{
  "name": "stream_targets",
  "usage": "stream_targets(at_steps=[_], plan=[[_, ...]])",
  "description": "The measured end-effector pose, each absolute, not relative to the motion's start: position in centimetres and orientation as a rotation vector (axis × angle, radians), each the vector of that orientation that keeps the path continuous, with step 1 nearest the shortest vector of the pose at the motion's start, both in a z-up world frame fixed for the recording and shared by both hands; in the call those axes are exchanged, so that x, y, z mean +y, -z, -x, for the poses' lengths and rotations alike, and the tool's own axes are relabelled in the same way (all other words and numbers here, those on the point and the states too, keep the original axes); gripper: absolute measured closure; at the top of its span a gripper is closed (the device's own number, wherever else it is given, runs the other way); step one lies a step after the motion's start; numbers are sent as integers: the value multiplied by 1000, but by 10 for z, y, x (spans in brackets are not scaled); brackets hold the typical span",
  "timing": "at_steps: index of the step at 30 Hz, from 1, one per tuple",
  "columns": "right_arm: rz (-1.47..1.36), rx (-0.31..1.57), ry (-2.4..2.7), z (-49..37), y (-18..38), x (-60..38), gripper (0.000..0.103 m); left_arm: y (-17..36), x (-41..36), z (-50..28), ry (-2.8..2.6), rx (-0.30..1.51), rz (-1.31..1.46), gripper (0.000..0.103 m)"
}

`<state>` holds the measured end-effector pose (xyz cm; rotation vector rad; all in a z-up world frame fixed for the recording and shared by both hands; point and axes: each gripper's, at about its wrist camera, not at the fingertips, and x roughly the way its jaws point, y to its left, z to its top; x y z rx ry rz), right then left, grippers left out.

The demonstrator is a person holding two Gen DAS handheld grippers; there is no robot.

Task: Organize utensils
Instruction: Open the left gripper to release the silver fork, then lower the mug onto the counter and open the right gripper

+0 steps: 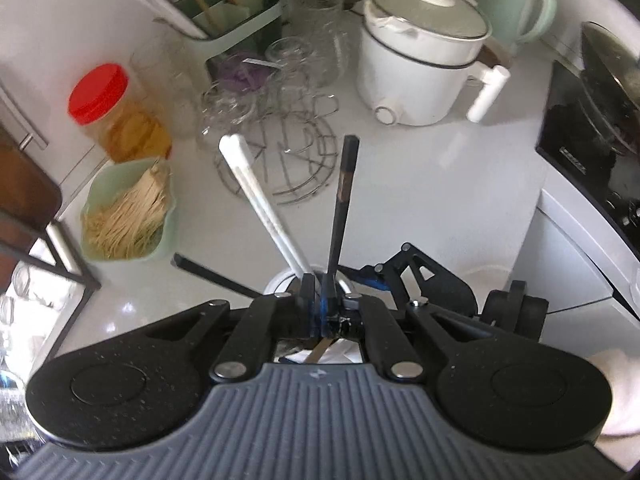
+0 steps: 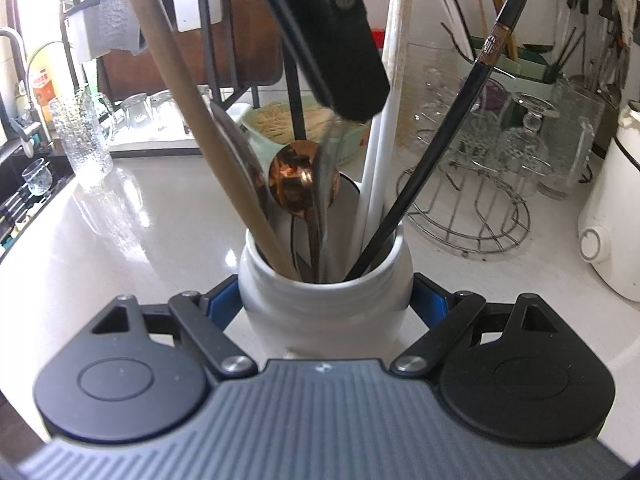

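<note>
While the right tool (image 2: 326, 300) grips the white jar (image 2: 326, 304), only its view shows the left tool (image 2: 352, 92) clenched.

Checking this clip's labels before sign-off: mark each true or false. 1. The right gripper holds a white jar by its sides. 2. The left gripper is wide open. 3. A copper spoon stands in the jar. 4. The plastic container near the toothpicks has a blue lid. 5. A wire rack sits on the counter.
1. True: the right gripper is shut on the white jar.
2. False: the left gripper is shut on a black chopstick.
3. True: the copper spoon stands in the jar.
4. False: the plastic container has a red lid.
5. True: the wire rack sits on the counter.
</note>
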<state>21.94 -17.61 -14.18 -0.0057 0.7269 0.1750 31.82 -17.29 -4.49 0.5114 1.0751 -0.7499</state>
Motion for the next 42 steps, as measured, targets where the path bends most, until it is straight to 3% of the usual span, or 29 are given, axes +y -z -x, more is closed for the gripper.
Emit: stream_targets(at_steps=[3, 5, 12, 13, 14, 20, 29, 42], plan=[[6, 725, -176, -222, 142, -174, 12, 45, -164, -319, 723, 1079, -468, 87], [8, 726, -179, -222, 143, -174, 12, 41, -156, -318, 698, 1057, -425, 63], [15, 735, -184, -224, 142, -175, 14, 15, -118, -310, 613, 970, -235, 50], [12, 736, -189, -224, 142, -175, 12, 12, -112, -307, 595, 957, -207, 44], [-12, 735, -200, -223, 141, -177, 0, 8, -105, -305, 577, 943, -177, 39], [-31, 731, -194, -219, 137, -181, 0, -10, -67, -291, 468, 854, -66, 16], [-74, 708, -223, -199, 103, -191, 0, -34, -23, -264, 332, 735, -5, 7], [-170, 593, -130, -154, 23, -220, 0, -40, 4, -215, 273, 701, 19, 6]])
